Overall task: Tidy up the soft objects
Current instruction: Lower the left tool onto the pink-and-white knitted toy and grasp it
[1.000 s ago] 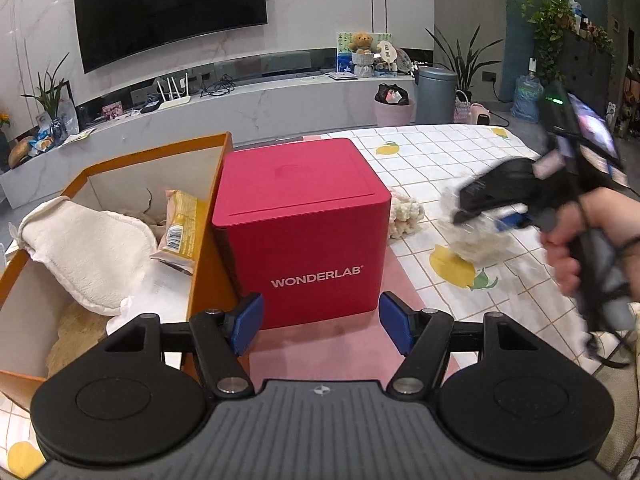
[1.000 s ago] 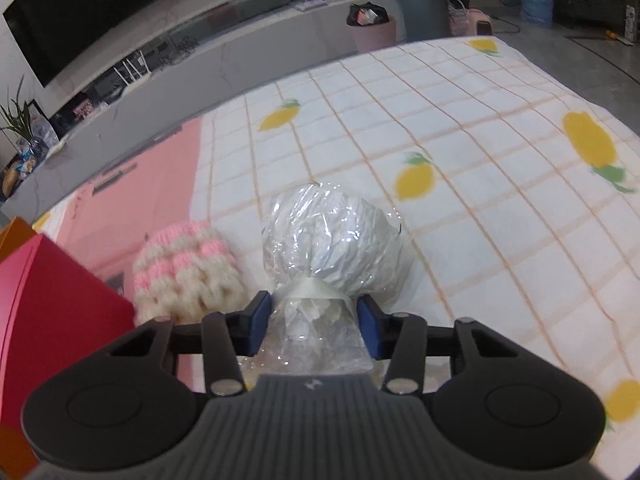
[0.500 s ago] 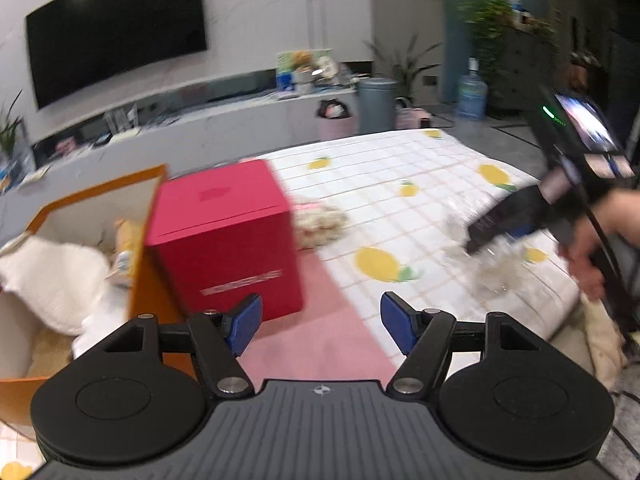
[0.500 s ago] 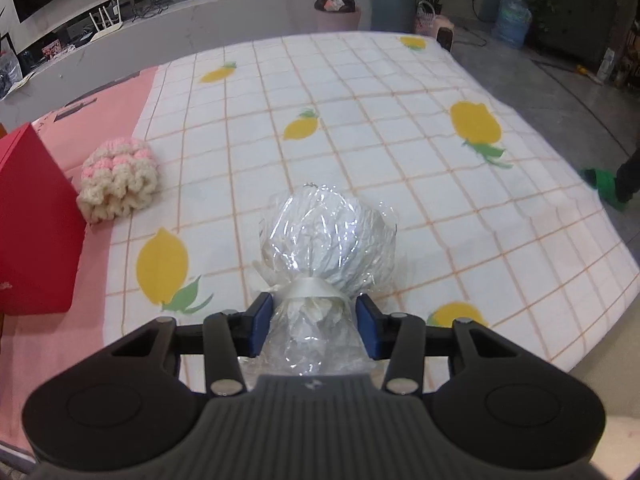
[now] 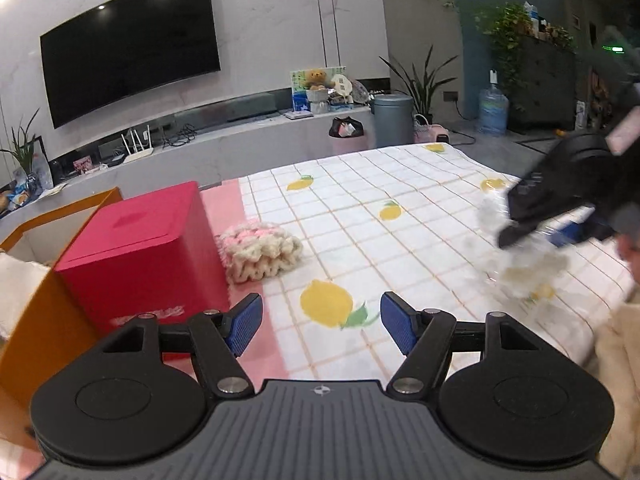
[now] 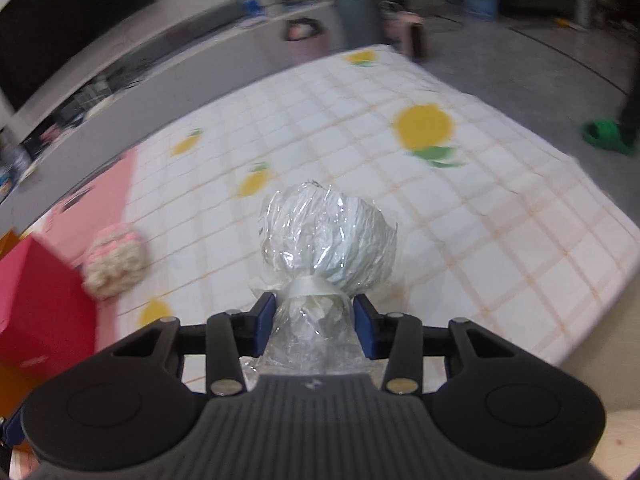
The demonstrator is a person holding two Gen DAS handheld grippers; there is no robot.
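Observation:
My right gripper (image 6: pixel 314 322) is shut on the tied neck of a clear crinkly bag holding a white soft bundle (image 6: pixel 328 240), lifted above the lemon-print cloth (image 6: pixel 460 208). That same gripper (image 5: pixel 560 216) shows blurred at the right of the left wrist view, the bag (image 5: pixel 520 268) hanging under it. My left gripper (image 5: pixel 322 322) is open with nothing between its blue pads (image 5: pixel 244 322), low over the cloth. A pink and cream knitted piece (image 5: pixel 260 250) lies on the cloth against the red box (image 5: pixel 136 256); it also shows as the knitted piece (image 6: pixel 114 264) at the left.
An orange cardboard box (image 5: pixel 44 320) with a cream cloth (image 5: pixel 16 292) inside stands left of the red box. A person's hand (image 5: pixel 630 248) and cream sleeve (image 5: pixel 616 380) are at the right edge. A green slipper (image 6: pixel 608 136) is on the floor beyond the cloth's edge.
My left gripper has swung right, away from the orange box, so the knitted piece and more cloth show. My right gripper has risen and shifted with the bag still in it.

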